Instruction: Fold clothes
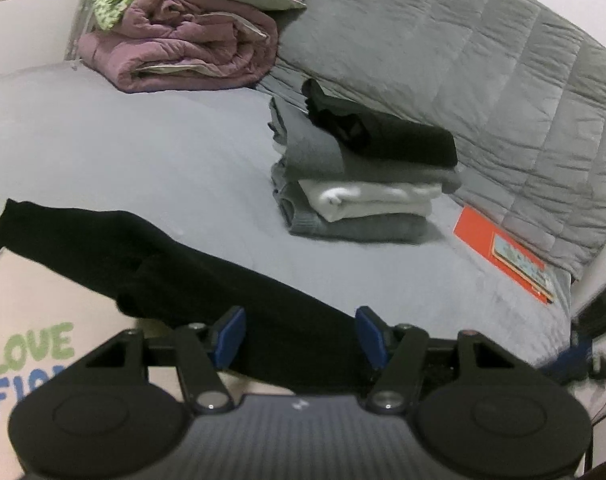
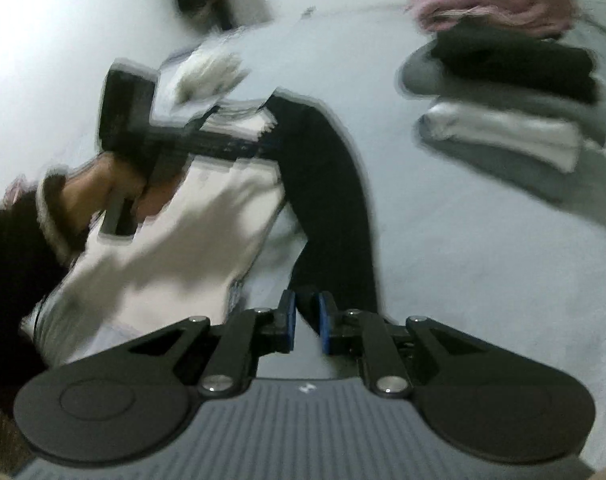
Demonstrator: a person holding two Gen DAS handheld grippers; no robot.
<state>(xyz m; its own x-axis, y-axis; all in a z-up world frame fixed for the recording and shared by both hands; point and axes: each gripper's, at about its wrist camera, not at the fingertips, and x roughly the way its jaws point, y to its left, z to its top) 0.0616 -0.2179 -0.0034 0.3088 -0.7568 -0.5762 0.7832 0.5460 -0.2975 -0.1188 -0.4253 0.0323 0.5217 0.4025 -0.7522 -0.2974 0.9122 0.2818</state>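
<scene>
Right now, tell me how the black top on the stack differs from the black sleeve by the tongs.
The black top is folded into a compact block; the black sleeve lies stretched out long. The top rests on the stack of folded clothes; the sleeve lies flat on the bed. No tongs touch the top; the right tongs pinch the sleeve's end. Both are plain black fabric.

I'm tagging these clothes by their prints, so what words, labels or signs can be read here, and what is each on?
"LOVE" in green, on the white shirt, left wrist view.
"FIO", blue, below it; the rest is cut off by the left gripper.
Orange booklet by the grey quilt: a label, too small and blurred to read.
A small white logo mark on each gripper's body; no readable letters.
Right wrist view: too blurred, no text.
</scene>
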